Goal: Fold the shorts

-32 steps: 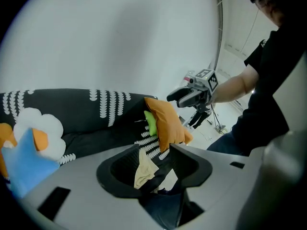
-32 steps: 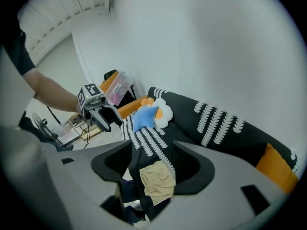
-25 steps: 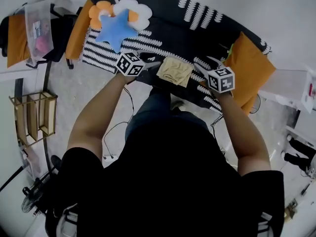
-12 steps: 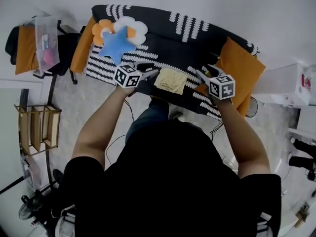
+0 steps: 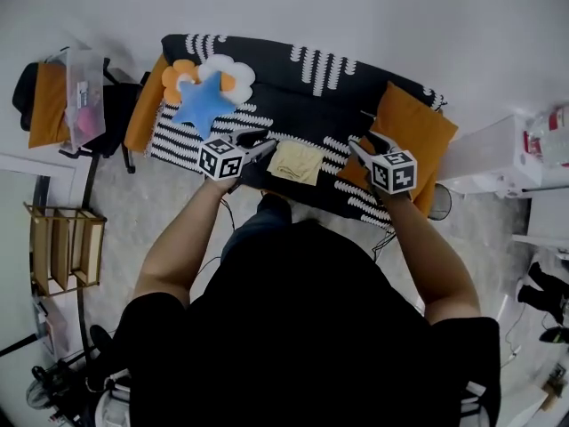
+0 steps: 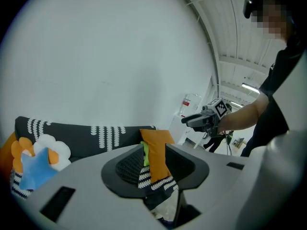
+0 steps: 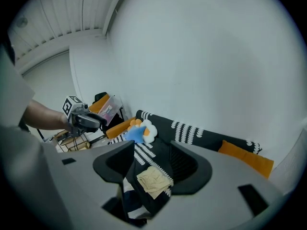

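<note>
The tan shorts [image 5: 295, 163] lie folded in a small rectangle on the front of the black-and-white sofa [image 5: 329, 87]. In the right gripper view the shorts [image 7: 153, 180] show far below, through the gap of the jaws. My left gripper [image 5: 262, 142] hovers just left of the shorts and my right gripper [image 5: 364, 140] to their right; both are above the sofa and touch nothing. Both are open and empty, and their jaws have just been closing a little. Through my left gripper [image 6: 153, 164] only an orange cushion shows.
An orange cushion [image 5: 411, 140] leans at the sofa's right end. A blue star pillow [image 5: 200, 100] and a flower pillow sit at its left end. A wooden rack [image 5: 62, 243] and a clear box [image 5: 84, 87] stand on the left, a white cabinet [image 5: 484, 163] on the right.
Both grippers have risen and drawn back from the sofa. The folded shorts stay where they lay, now further below the jaws.
</note>
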